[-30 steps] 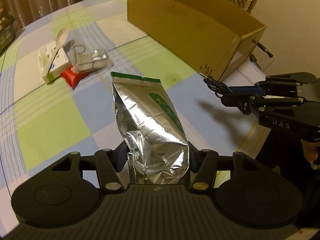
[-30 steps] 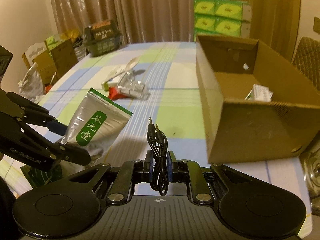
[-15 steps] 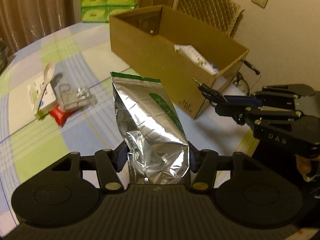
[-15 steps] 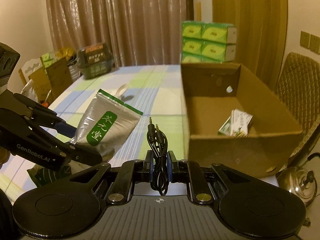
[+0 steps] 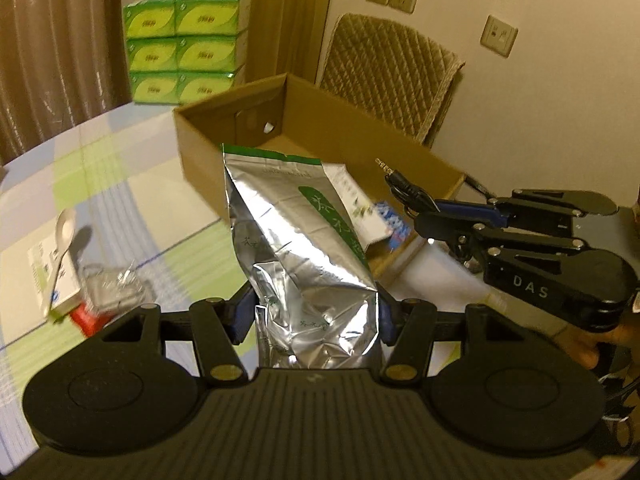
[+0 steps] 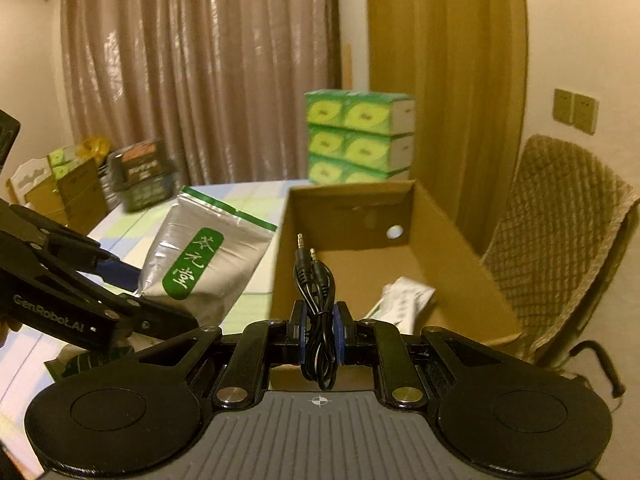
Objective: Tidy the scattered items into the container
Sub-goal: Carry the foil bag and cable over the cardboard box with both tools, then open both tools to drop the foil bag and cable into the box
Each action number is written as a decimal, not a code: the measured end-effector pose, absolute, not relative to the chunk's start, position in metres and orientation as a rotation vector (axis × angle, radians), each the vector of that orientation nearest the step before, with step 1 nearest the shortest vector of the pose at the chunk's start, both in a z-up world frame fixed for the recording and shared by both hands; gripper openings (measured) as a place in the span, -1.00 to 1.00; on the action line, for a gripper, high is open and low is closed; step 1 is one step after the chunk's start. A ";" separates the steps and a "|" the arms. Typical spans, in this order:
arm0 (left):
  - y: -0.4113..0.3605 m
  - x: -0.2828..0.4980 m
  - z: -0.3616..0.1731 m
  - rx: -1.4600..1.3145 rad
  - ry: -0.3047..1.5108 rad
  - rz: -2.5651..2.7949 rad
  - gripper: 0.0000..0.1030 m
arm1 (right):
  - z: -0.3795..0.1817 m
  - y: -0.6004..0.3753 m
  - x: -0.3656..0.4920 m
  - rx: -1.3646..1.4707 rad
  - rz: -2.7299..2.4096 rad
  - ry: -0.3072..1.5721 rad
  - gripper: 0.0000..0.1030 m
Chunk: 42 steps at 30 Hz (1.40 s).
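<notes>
— What is different now?
— Both my hands are coming up higher, and the cardboard box [image 6: 452, 236] is looking closer than before.
— What is your left hand-held gripper [image 5: 316, 312] doing?
— It is squeezing the shiny tea bag [image 5: 304, 248] at the bottom, holding it up over the counter [image 5: 120, 184], right by the box wall.
— And the right hand-held gripper [image 6: 320, 330]?
— It is pinching the black cable [image 6: 314, 300], with the plugs sticking up over the box.
— What is staying on the counter?
— The white spoon [image 5: 60, 236] is lying on a small packet [image 5: 44, 276], well apart from the box.
</notes>
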<state>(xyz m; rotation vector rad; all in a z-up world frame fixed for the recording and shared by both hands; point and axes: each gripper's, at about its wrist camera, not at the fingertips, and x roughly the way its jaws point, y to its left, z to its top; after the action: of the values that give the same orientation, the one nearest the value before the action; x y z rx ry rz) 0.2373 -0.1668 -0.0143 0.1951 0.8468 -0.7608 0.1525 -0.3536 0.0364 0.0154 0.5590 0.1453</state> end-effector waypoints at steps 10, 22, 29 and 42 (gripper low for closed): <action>-0.219 0.258 -0.002 0.158 0.806 -0.830 0.03 | 0.039 -0.387 0.182 -0.001 0.076 0.557 -0.80; -0.237 0.304 -0.007 0.127 0.805 -0.813 0.03 | 0.023 -0.400 0.224 0.010 0.074 0.589 -0.80; -0.242 0.332 -0.014 0.054 0.818 -0.772 0.03 | 0.019 -0.407 0.242 0.027 0.072 0.596 -0.80; -0.257 0.355 -0.031 -0.054 0.840 -0.733 0.11 | 0.012 -0.418 0.251 0.048 0.051 0.605 -0.80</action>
<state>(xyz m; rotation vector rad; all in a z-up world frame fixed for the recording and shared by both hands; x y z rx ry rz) 0.3546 -0.2570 -0.0309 -0.0542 0.8395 -0.7334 0.2513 -0.4182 0.0122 0.0477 0.6045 0.0510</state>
